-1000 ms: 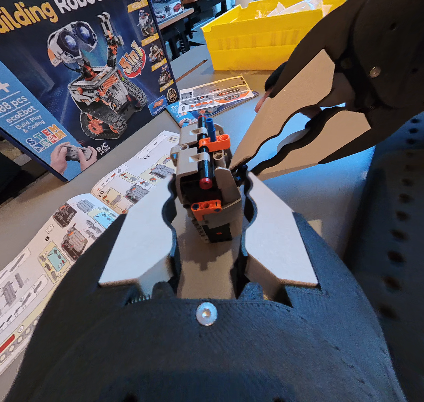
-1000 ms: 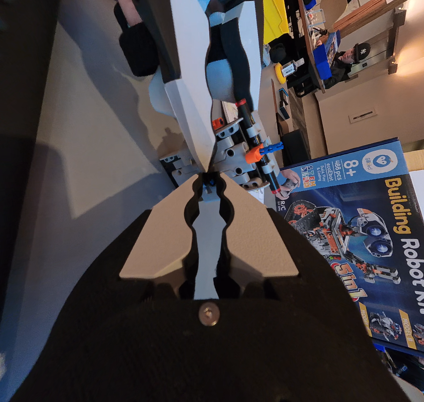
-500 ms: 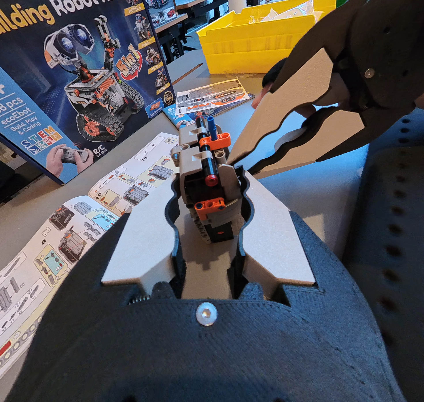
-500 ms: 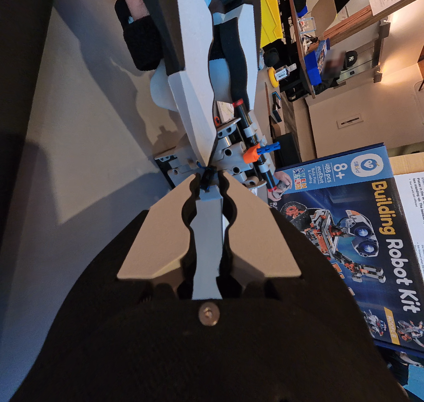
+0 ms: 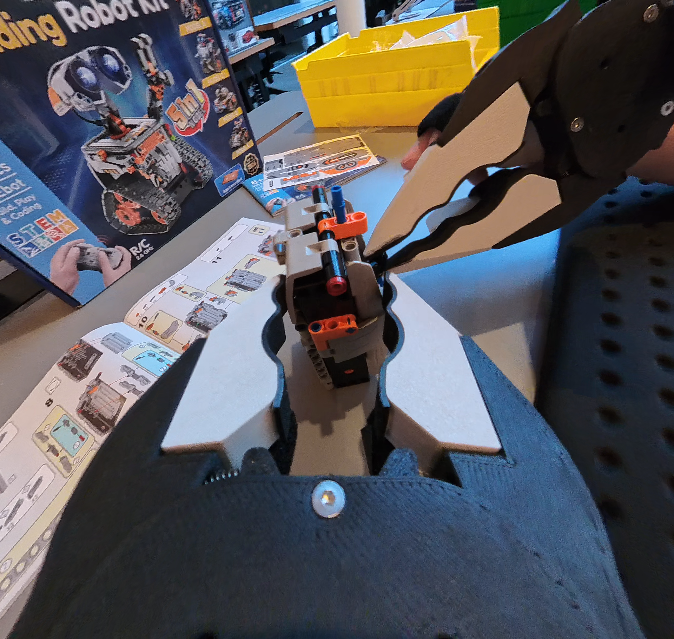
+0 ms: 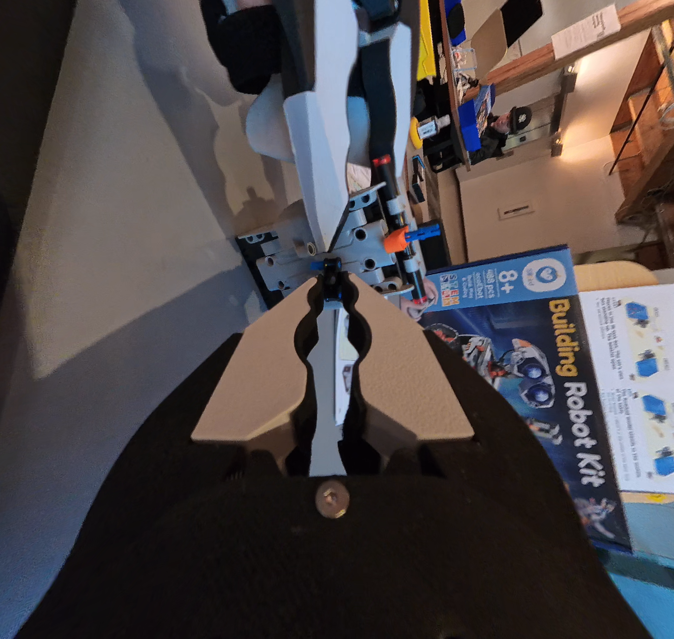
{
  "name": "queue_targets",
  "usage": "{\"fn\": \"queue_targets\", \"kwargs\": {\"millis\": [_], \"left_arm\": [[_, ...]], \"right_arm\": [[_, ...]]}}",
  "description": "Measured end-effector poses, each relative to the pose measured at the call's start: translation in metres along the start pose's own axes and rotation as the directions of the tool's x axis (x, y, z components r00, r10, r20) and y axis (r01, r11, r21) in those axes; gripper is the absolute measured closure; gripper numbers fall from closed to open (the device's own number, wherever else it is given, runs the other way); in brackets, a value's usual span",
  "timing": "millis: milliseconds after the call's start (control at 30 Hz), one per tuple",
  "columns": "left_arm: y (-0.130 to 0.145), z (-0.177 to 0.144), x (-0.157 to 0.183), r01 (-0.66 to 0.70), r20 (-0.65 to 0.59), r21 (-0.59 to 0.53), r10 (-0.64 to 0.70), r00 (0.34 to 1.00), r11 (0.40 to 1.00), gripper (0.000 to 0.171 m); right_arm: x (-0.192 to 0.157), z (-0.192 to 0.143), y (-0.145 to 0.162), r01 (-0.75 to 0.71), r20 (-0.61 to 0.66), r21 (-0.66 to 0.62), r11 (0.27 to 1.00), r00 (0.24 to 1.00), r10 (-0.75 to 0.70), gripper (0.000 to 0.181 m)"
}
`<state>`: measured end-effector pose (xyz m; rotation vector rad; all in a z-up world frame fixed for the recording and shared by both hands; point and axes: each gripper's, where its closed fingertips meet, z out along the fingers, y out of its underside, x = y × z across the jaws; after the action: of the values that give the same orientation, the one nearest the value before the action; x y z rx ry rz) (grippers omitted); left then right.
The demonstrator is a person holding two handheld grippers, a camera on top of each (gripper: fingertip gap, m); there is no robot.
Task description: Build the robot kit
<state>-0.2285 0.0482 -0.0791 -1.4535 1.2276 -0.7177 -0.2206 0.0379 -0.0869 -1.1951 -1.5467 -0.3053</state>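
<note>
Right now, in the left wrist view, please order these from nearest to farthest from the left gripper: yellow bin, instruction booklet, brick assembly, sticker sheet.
1. brick assembly: between the left gripper fingers.
2. instruction booklet: left, on the table.
3. sticker sheet: ahead, beyond the assembly.
4. yellow bin: far back, right.

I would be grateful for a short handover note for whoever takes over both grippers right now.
Left gripper: shut on the grey brick assembly, holding it upright on the grey table.
Right gripper: shut on a small black and blue connector, its tip against the assembly's side.
Nearby: open instruction booklet to the left, kit box behind it, sticker sheet and yellow bin beyond.
Done: assembly already carries a black axle and orange pieces.
Left: whether the connector is seated cannot be told.
</note>
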Motion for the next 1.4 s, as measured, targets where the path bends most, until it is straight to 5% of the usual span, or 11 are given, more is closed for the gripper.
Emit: {"fn": "queue_targets", "kwargs": {"millis": [300,767,1400], "left_arm": [[-0.004,-0.006,0.002,0.102,-0.166,0.035,-0.095,0.982,0.994,0.122],[-0.003,-0.005,0.002,0.076,-0.182,0.039,-0.068,0.981,0.996,0.122],[0.001,-0.003,0.001,0.052,-0.158,0.039,-0.045,0.986,0.998,0.121]], "right_arm": [[0.003,-0.003,-0.014,0.186,-0.083,0.095,0.978,0.980,-0.178,0.173],[-0.002,0.006,-0.014,0.303,-0.123,0.076,0.950,0.948,-0.293,0.173],[0.003,0.008,-0.012,0.387,-0.338,-0.131,0.913,0.848,-0.408,0.175]]}}
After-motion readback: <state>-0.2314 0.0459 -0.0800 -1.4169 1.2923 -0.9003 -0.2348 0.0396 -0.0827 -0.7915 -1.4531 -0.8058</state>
